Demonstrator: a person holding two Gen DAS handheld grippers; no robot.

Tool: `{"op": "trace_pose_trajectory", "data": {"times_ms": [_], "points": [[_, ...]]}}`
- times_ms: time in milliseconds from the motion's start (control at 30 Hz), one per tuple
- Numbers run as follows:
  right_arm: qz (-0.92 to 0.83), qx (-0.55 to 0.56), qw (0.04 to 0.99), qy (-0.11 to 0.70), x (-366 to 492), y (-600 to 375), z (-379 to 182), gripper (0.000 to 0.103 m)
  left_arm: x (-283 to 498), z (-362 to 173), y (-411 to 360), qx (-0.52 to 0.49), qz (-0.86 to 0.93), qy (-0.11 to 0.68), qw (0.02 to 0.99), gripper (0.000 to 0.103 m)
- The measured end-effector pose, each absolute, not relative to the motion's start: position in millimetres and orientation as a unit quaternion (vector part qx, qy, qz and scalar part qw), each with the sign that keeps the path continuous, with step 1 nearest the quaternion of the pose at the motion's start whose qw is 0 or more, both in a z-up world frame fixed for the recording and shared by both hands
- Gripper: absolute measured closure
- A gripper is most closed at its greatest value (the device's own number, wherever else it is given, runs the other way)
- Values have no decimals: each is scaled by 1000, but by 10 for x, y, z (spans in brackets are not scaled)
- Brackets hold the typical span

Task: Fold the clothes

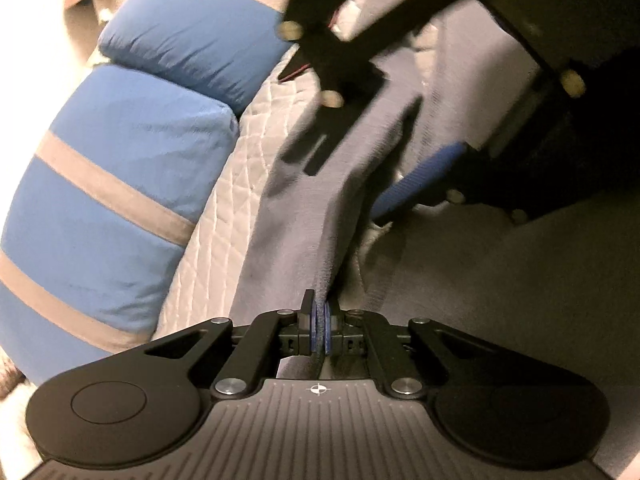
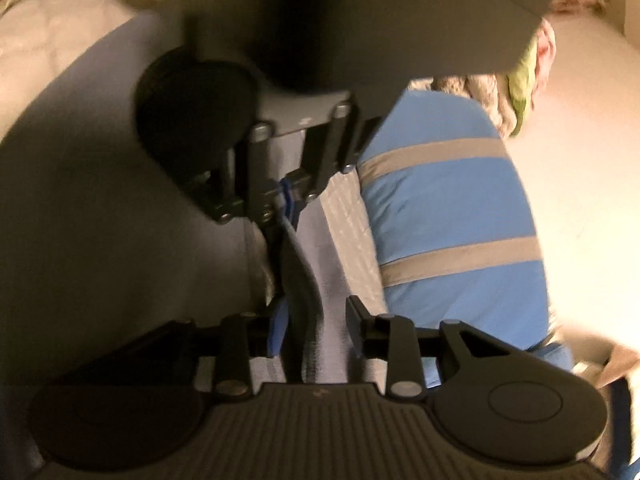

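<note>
A grey garment (image 1: pixel 320 208) lies on a white quilted bedspread (image 1: pixel 224 208), with one fold pulled up into a ridge. My left gripper (image 1: pixel 322 328) is shut on the near end of that ridge, its blue pads pinching the cloth. The right wrist view shows the same left gripper (image 2: pixel 286 196) further along the fold, clamped on it. My right gripper (image 2: pixel 316 326) stands open, and the grey fold (image 2: pixel 308 292) runs loosely between its fingers. From the left wrist view the right gripper (image 1: pixel 360 168) hovers over the garment, one blue pad (image 1: pixel 416 180) showing.
Two blue pillows with grey stripes (image 1: pixel 120 184) lie alongside the garment, one of them the blue striped pillow (image 2: pixel 452 220) in the right wrist view. A knitted throw and a green item (image 2: pixel 520 88) sit beyond them. A cardboard box corner (image 2: pixel 620 364) shows low right.
</note>
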State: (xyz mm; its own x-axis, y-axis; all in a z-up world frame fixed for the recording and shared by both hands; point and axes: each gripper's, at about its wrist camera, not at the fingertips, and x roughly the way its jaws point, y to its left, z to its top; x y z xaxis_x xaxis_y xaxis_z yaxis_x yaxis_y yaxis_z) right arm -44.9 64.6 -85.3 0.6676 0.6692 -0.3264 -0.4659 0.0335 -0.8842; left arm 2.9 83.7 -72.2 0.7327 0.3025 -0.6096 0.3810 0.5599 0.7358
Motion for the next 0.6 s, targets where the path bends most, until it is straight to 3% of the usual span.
{"op": "trace_pose_trajectory", "data": {"times_ms": [267, 300, 500, 600], "points": [[376, -585, 713, -85, -411, 710, -946, 69, 49, -511, 895, 426, -22, 365, 828, 99], [375, -584, 716, -78, -386, 722, -949, 78, 43, -509, 902, 428, -22, 364, 827, 99], [398, -578, 711, -37, -336, 708, -889, 97, -10, -646, 956, 468, -24, 370, 802, 97], [410, -579, 704, -26, -326, 668, -857, 98, -109, -765, 1029, 512, 0, 372, 774, 96]]}}
